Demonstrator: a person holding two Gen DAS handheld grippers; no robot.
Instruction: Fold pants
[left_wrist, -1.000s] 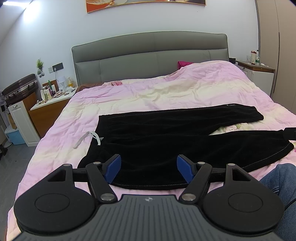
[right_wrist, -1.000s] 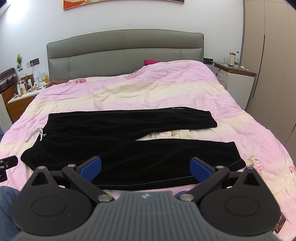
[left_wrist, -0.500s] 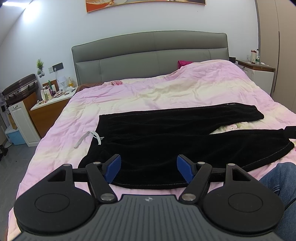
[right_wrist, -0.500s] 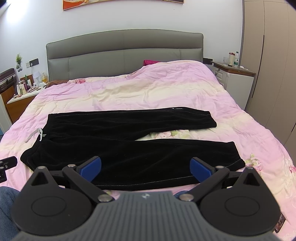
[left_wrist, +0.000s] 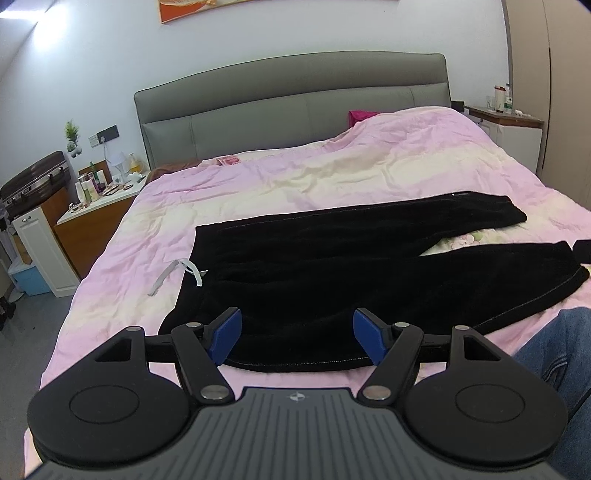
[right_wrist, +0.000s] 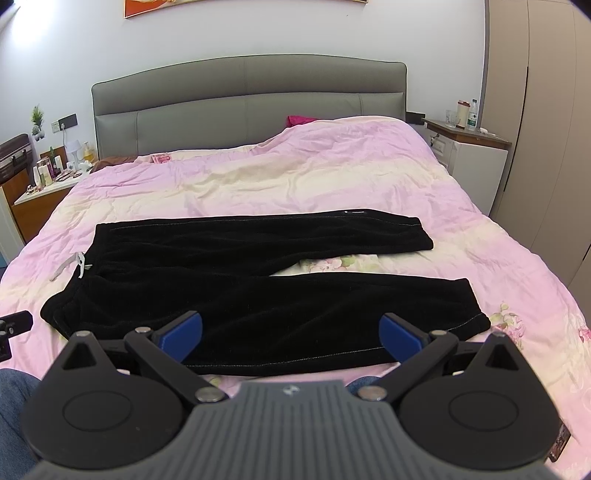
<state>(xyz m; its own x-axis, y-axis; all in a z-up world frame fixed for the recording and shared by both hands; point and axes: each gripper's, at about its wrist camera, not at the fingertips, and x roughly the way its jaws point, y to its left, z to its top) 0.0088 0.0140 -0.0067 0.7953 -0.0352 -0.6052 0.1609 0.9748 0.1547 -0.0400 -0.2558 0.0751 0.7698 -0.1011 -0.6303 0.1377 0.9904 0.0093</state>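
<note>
Bedroom, pink quilt on bed (left_wrist: 332, 177). Black pants (left_wrist: 351, 266) flat across bed near edge, legs split, waistband left. Nothing changed over last second — both views steady. Left hand-held gripper (left_wrist: 297, 334) released, right hand-held gripper (right_wrist: 291, 332) released wider, both hovering short of near leg. Fold not started.

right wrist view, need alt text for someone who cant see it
Black pants lie flat and unfolded across a pink quilt, waistband left, legs slightly apart. The right gripper sits open near their front edge, blue fingers holding nothing.
</note>
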